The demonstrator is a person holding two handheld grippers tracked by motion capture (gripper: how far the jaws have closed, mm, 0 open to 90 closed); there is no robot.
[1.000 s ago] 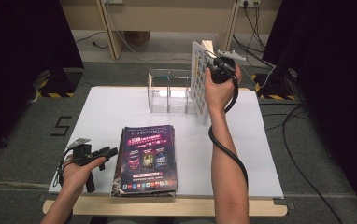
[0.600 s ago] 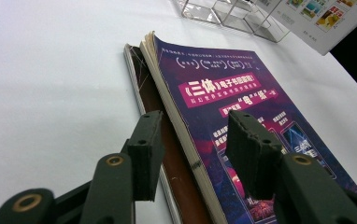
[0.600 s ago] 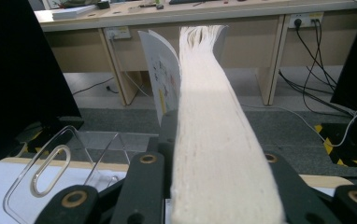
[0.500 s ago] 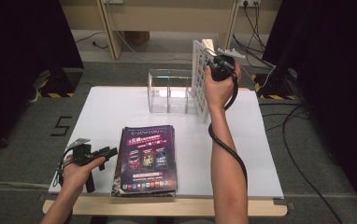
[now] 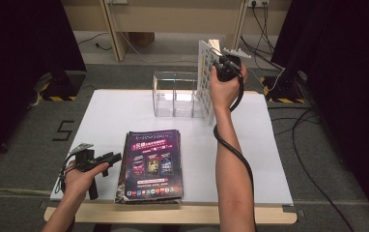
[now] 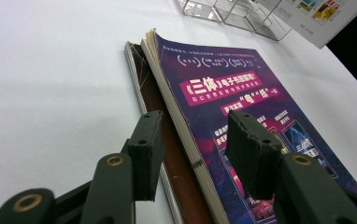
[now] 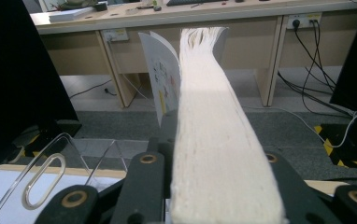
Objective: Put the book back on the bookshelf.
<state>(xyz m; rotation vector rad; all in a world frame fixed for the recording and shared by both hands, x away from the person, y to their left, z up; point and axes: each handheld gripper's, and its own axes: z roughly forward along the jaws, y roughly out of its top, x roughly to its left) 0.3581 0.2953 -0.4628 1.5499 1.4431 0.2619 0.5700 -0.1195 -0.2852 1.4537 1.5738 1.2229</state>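
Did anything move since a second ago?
Hardly anything. The right gripper still holds the white book upright beside the clear rack. The left gripper stays open at the edge of the purple magazine stack.

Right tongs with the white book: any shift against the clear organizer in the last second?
No. In the high view the right tongs hold the white book upright at the clear organizer's right end, same as before.
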